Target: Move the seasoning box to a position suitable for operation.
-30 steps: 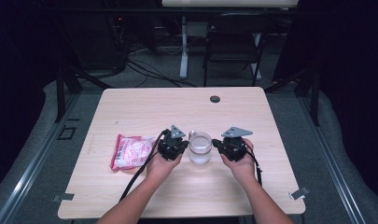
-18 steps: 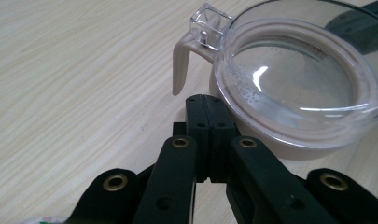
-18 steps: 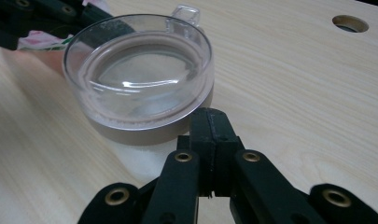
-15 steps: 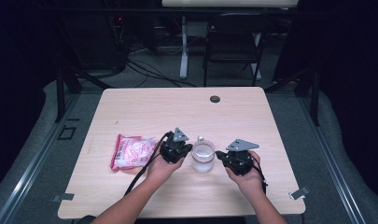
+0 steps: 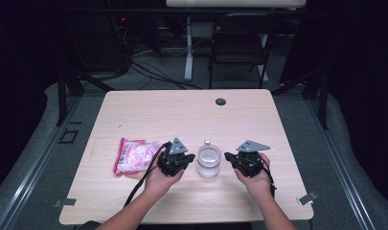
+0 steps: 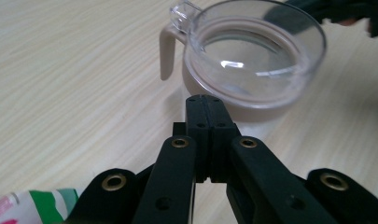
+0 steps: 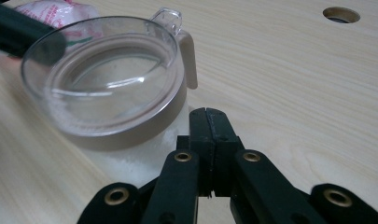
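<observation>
Both tongs have drawn back from the jar (image 5: 209, 161) | left tongs (image 6: 206, 109) and right tongs (image 7: 209, 122) shut, holding nothing | jar at near-centre tabletop (image 5: 191, 115), snack bag (image 5: 134, 154) left | next: open wide (lid looks clear), approach level.

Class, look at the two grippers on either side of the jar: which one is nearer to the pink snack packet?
The left gripper. It sits between the pink snack packet and the jar, while the right gripper is beyond the jar.
</observation>
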{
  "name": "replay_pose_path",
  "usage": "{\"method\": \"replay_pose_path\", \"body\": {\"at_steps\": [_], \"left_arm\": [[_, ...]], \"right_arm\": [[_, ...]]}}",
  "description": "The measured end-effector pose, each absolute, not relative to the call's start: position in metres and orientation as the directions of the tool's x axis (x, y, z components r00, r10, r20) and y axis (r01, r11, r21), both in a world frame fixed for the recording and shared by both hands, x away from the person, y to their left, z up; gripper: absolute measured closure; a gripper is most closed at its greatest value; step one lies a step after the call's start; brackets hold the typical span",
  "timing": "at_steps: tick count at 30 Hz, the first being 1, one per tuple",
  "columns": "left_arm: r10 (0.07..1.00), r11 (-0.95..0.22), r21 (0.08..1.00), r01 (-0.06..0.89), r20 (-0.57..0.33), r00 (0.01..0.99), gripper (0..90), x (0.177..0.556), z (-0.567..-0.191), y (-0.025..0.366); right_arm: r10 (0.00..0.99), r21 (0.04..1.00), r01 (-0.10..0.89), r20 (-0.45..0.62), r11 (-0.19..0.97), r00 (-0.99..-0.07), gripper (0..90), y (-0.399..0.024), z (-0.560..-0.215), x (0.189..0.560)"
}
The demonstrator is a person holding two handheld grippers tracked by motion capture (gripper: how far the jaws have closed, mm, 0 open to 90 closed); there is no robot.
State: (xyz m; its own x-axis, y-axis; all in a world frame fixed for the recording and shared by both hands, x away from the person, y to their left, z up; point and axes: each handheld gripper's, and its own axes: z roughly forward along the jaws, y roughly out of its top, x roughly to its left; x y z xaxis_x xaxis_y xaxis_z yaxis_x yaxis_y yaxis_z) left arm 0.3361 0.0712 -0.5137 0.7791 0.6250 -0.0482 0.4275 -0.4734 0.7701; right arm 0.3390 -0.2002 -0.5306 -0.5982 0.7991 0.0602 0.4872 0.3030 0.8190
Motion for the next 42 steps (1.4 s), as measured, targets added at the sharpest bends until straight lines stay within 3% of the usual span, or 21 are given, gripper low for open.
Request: {"method": "replay_pose_path", "body": {"at_steps": [15, 19, 24, 34, 42], "left_arm": [[0.608, -0.487, 0.768, 0.416, -0.043, 0.793, 84.1, 0.321, -0.515, 0.077], [0.621, -0.458, 0.764, 0.454, -0.09, 0.778, 82.7, 0.32, -0.509, 0.086], [0.631, -0.469, 0.765, 0.442, -0.059, 0.773, 80.5, 0.313, -0.507, 0.097], [0.654, -0.441, 0.789, 0.427, -0.042, 0.755, 61.0, 0.307, -0.509, 0.114], [0.663, -0.437, 0.784, 0.442, -0.051, 0.747, 51.7, 0.308, -0.518, 0.112]], "right_arm": [[0.782, 0.807, 0.474, 0.024, 0.353, -0.623, 90.0, -0.187, -0.531, 0.343], [0.757, 0.804, 0.46, 0.019, 0.377, -0.654, 90.0, -0.183, -0.529, 0.338], [0.745, 0.797, 0.45, -0.001, 0.404, -0.667, 90.0, -0.175, -0.526, 0.332], [0.686, 0.797, 0.422, 0.014, 0.432, -0.728, 90.0, -0.159, -0.524, 0.32], [0.634, 0.799, 0.381, -0.001, 0.466, -0.773, 87.9, -0.14, -0.527, 0.315]]}}
